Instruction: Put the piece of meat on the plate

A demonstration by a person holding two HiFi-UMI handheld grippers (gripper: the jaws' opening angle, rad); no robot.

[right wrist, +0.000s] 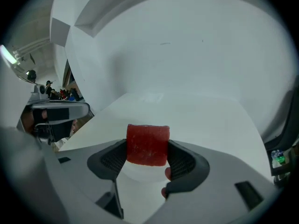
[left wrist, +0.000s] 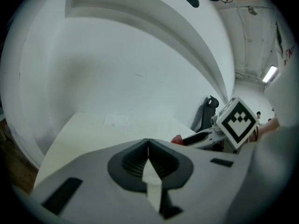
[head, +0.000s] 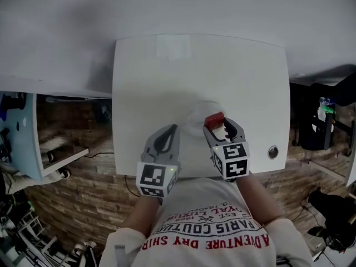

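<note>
A red block of meat [right wrist: 148, 144] is clamped between the jaws of my right gripper [right wrist: 148, 154]. In the head view the same meat [head: 214, 119] sits at the tip of the right gripper [head: 217, 124], above the near edge of a round white plate [head: 198, 115] on the white table [head: 156, 93]. The plate [right wrist: 140, 172] shows faintly below the meat in the right gripper view. My left gripper [head: 169, 133] rests to the left of the plate, jaws shut with nothing in them [left wrist: 148, 143]. From the left gripper view the meat [left wrist: 177, 139] peeks beside the right gripper.
A small round metal fitting [head: 272, 152] sits near the table's front right corner. A pale rectangle [head: 173, 47] lies at the table's far edge. A dark chair [left wrist: 205, 113] stands to the right of the table, and a wooden floor [head: 83, 193] surrounds it.
</note>
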